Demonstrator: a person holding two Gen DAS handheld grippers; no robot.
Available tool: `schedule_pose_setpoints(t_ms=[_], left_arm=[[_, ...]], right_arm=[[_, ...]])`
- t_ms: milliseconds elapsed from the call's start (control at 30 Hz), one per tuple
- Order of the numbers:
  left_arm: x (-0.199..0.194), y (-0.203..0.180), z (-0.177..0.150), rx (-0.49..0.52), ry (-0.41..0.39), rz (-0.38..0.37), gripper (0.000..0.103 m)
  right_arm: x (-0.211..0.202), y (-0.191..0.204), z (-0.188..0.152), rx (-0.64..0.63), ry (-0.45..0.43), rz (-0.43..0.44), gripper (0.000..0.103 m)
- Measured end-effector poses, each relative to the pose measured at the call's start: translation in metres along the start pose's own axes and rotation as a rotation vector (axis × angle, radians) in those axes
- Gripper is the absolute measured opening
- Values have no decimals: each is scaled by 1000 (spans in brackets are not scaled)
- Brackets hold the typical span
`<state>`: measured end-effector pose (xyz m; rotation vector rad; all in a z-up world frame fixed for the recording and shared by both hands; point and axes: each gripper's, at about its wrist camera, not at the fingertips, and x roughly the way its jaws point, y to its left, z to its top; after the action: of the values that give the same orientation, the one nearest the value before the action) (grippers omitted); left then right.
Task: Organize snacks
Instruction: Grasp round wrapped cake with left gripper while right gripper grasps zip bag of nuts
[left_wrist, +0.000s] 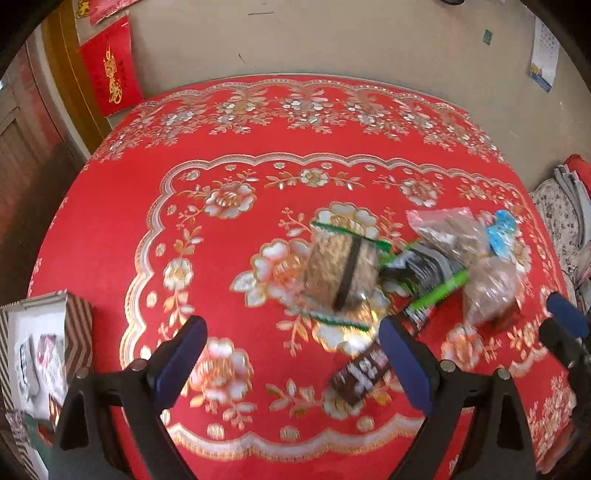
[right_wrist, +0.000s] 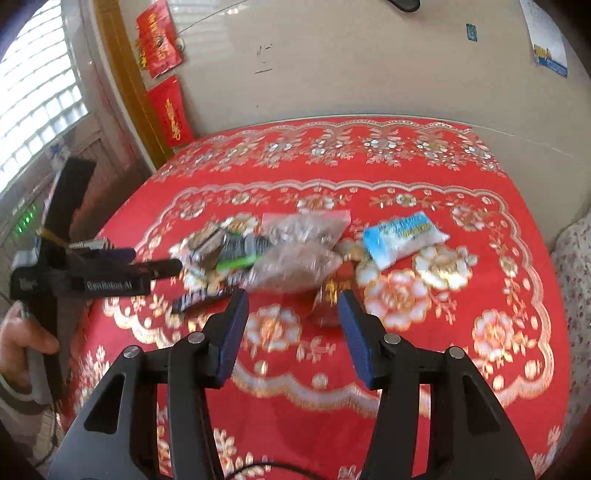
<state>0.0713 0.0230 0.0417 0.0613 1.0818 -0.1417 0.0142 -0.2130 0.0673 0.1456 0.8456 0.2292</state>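
Observation:
A blurred heap of snacks lies on the red flowered tablecloth (left_wrist: 110, 229). It holds a clear, green-edged packet of brown cake (left_wrist: 343, 273), a black-grey packet with a green strip (left_wrist: 424, 269), two clear bags (right_wrist: 295, 254) and a dark bar wrapper (left_wrist: 362, 373). A blue-white packet (right_wrist: 402, 236) lies to the heap's right. My left gripper (left_wrist: 295, 354) hangs open over the cloth, with the dark bar beside its right finger. My right gripper (right_wrist: 293, 328) is open and holds nothing; a small red packet (right_wrist: 330, 295) lies just beyond its fingertips.
A striped open box (left_wrist: 79, 325) holding a few packets stands at the table's left edge. A hand (right_wrist: 22, 339) holds the left gripper (right_wrist: 159, 258) at the heap's left. A wall runs behind the table, and flowered fabric (left_wrist: 554, 206) lies on its right.

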Motion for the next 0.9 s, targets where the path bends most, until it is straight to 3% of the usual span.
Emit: schedule_pose_setpoints(t_ms=[167,467,800,900], left_arm=[[19,-1,14,-3,46,-23,95],[44,-12,26,28,89,-51,96],[50,-18,24,88,85,-3,96],[51,-18,26,67,80,1,96]], right_arm=[[28,-8,29,7,24,-6,55],[97,-16,52,45,166,-12,58],[107,-6,56,2,171,1,58],[117,-5,58,-9,206,-6,68]])
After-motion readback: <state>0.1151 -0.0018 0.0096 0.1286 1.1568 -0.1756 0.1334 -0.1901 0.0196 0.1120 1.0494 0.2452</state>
